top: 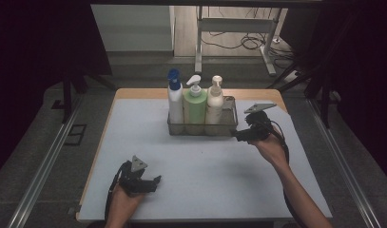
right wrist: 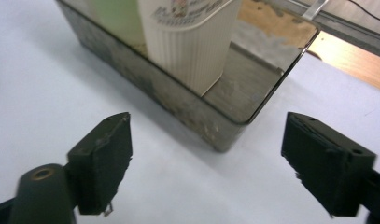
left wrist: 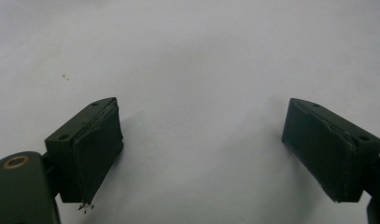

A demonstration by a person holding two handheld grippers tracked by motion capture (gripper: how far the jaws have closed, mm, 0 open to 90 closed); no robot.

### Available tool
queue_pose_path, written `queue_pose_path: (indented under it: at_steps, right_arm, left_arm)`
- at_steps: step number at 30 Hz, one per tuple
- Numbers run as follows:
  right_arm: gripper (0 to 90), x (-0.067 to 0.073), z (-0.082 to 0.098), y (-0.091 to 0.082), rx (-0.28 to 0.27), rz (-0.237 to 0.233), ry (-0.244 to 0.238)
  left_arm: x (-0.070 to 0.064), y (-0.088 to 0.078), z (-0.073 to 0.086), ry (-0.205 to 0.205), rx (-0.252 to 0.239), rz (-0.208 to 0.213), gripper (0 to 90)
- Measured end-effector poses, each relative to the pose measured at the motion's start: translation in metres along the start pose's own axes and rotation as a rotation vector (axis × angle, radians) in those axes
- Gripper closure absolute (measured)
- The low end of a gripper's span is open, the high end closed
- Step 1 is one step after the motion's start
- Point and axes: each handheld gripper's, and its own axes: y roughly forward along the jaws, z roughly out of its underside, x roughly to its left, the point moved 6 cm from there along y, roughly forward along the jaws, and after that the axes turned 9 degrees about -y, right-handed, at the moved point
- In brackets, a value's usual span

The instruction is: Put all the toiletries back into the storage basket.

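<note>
A dark mesh basket (top: 230, 127) stands at the back middle of the white mat and holds three upright bottles. These are a white spray bottle with a blue head (top: 175, 99), a green pump bottle (top: 195, 107) and a cream pump bottle (top: 215, 103). My right gripper (top: 237, 136) hovers just off the basket's front right corner, open, with nothing between its pads. In the right gripper view (right wrist: 206, 140) the basket wall (right wrist: 178, 105) and the ribbed cream bottle (right wrist: 190, 46) lie just ahead. My left gripper (top: 156, 180) rests near the mat's front left, open over bare mat (left wrist: 201, 140).
The white mat (top: 200, 161) covers a wooden table whose edge (top: 139, 93) shows at the back. Metal rails (top: 43, 166) run along both sides. Behind the table stand a white frame (top: 234, 26) and floor cables (top: 248, 42).
</note>
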Motion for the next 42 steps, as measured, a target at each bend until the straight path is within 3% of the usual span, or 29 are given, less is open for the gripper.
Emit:
queue_pose_path:
  at_steps: [7, 13, 22, 31, 35, 42]
  right_arm:
    - [12.1, 0.010, 0.013, -0.011, 0.010, -0.016, -0.027]
    - [3.6, 0.019, 0.028, -0.019, 0.016, -0.020, -0.042]
    - [0.0, 0.030, 0.061, -0.024, 0.052, -0.010, -0.073]
    - [0.0, 0.037, 0.098, -0.019, 0.097, -0.040, -0.037]
    - [0.0, 0.040, 0.112, -0.014, 0.069, -0.059, -0.011]
    - [0.0, 0.038, 0.136, -0.003, 0.023, -0.045, 0.048]
  left_arm:
    - [0.000, 0.000, 0.000, 0.000, 0.000, -0.001, 11.8]
    - [0.000, 0.000, 0.000, 0.000, 0.000, -0.001, 11.9]
    - [0.000, 0.000, 0.000, 0.002, -0.001, -0.003, 11.9]
    - [0.000, 0.000, 0.000, -0.001, -0.003, -0.003, 11.9]
    - [0.000, 0.000, 0.000, 0.002, -0.001, -0.003, 11.9]
    - [0.000, 0.000, 0.000, 0.002, -0.001, -0.003, 11.9]
